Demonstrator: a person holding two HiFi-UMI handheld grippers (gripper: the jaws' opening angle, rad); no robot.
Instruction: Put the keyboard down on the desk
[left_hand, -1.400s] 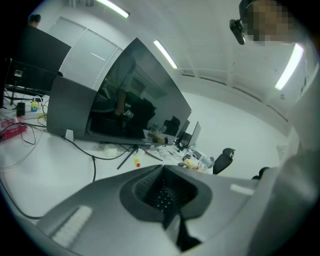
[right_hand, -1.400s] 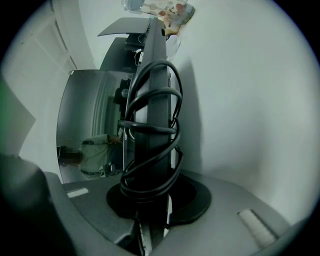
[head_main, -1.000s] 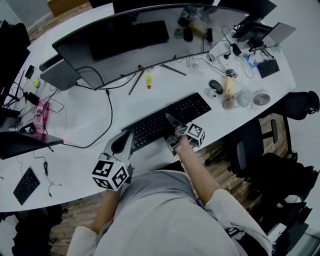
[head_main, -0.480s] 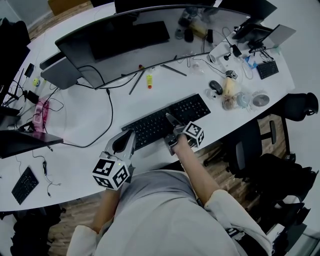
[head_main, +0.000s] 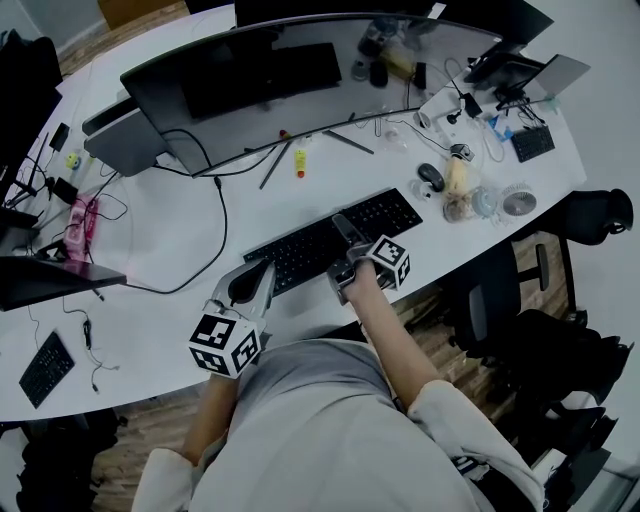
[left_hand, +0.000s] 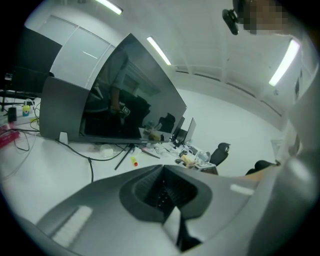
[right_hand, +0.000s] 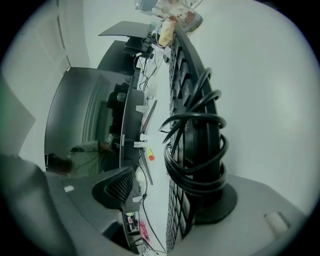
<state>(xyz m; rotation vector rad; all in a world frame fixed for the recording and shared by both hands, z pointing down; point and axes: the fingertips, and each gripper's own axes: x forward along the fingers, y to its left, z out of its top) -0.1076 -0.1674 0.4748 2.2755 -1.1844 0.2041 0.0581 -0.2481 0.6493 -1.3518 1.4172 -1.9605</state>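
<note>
The black keyboard (head_main: 335, 235) lies flat on the white desk (head_main: 170, 230), in front of the curved monitor (head_main: 270, 80). My left gripper (head_main: 262, 272) is at the keyboard's left end. In the left gripper view its pads (left_hand: 165, 195) stand close together with keys showing between them. My right gripper (head_main: 343, 258) straddles the keyboard's near edge. Its jaws have just been opening. In the right gripper view the keyboard (right_hand: 177, 210) and its coiled black cable (right_hand: 197, 150) lie between the jaws, resting against the right one, with the left pad (right_hand: 120, 185) standing clear of them.
A mouse (head_main: 432, 173), bottles and a small fan crowd the desk to the right. A black cable (head_main: 215, 240) loops left of the keyboard. Pens (head_main: 298, 158) lie under the monitor. Small keyboards sit at far left (head_main: 42, 368) and far right (head_main: 531, 142). An office chair (head_main: 500, 290) stands at right.
The right gripper's jaws have spread apart, its upper finger lifting off the keys. The keyboard and the left gripper have stayed where they were.
</note>
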